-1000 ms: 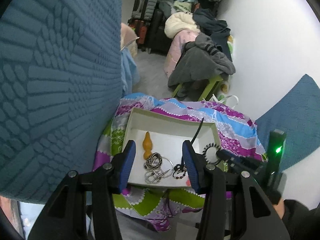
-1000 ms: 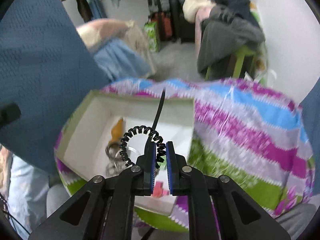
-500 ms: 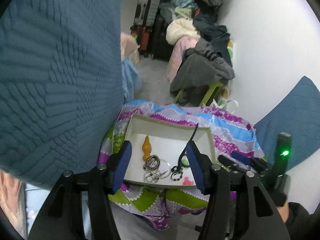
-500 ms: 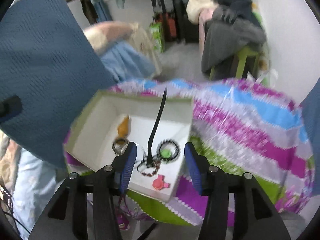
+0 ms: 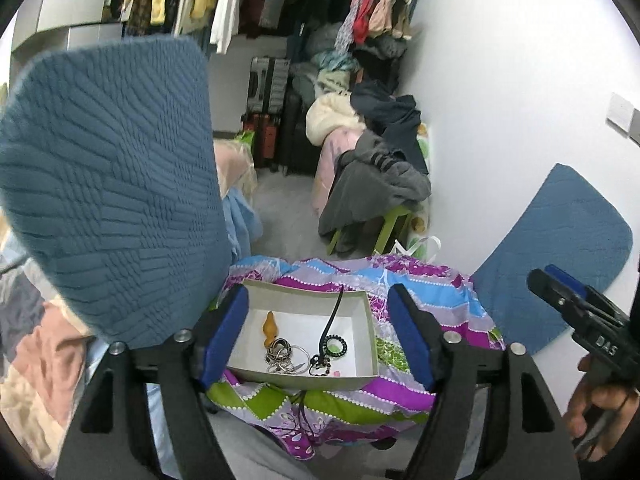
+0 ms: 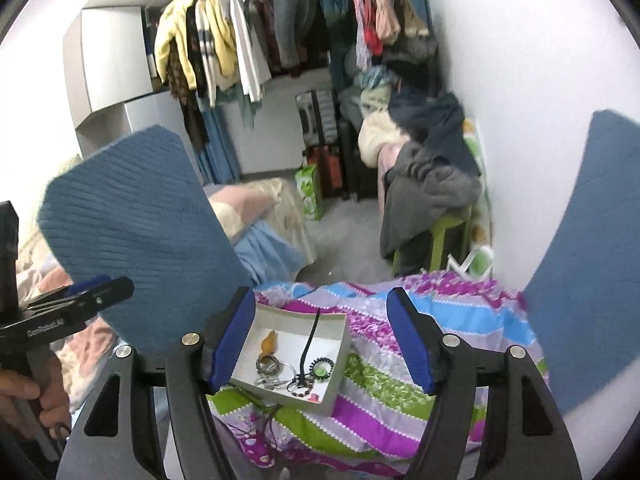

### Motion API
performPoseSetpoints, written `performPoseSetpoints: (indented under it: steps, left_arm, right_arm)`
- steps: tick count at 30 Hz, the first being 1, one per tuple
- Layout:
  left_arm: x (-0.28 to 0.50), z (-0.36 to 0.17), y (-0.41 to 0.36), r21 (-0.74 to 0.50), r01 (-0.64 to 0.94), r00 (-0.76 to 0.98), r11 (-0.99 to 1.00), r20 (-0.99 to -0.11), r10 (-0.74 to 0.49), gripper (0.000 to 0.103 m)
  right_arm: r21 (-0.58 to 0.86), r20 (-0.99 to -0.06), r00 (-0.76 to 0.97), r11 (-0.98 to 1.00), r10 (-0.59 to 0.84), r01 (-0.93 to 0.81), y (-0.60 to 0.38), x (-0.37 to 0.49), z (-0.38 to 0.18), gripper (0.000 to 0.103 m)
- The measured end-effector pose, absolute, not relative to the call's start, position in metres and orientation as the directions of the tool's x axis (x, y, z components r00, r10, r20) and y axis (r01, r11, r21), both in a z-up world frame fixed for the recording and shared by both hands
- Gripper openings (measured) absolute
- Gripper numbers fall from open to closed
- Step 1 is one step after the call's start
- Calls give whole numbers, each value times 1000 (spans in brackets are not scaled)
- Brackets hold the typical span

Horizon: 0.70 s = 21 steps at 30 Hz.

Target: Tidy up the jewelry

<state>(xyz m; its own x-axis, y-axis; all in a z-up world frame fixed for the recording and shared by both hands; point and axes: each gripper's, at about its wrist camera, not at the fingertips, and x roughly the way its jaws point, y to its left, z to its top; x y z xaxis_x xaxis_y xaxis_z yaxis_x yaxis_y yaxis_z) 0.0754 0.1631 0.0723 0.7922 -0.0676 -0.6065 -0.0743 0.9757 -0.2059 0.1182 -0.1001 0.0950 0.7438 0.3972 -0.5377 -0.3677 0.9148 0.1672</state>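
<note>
Box [image 5: 370,320] of jewelry [image 5: 298,354] sits low centre on soft striped blanket [image 5: 412,284]. Left tool [image 5: 318,334] and right tool [image 6: 322,340] both opening, nothing between the jaws. Risk: nudging the rim tips the box, spilling the rings.

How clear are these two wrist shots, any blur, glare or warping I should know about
Left wrist view: sharp overall, the white box and its jewelry crisp, the white wall bright but not blown out, and strong fisheye bending with dark corners. Right wrist view: softer, slight smear on the patterned cloth and hanging clothes, with the same barrel warp and dark corners.
</note>
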Motion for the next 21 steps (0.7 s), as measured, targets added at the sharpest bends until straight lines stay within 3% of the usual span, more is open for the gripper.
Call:
performPoseSetpoints:
  steps: [3,5,12,14,21]
  left_arm:
    - [60,78,156,-215,-64,800,974,-595,-79,74]
    - [52,79,150,-217,-64,803,974,-591,-79,78]
    - [28,70,139,-207,-86,800,975,-598,-57,82]
    - [23,64,136,-202,-93,792,975,-609,-50,83]
    - [6,43,127,-195,-112,766,974,-642,-41,83]
  right_arm:
    - [164,-527,756,919,388,-358,-110,94,101,71]
    - [163,-527,762,924,377,-345,-116,81,99,80]
    - [151,-559,758,941,335,-304,-129,47,78,94]
    - [143,-571,755,945,321,-293,-130,39,69,102]
    - [136,-577,759,952,302,-275,-131,17,54,103]
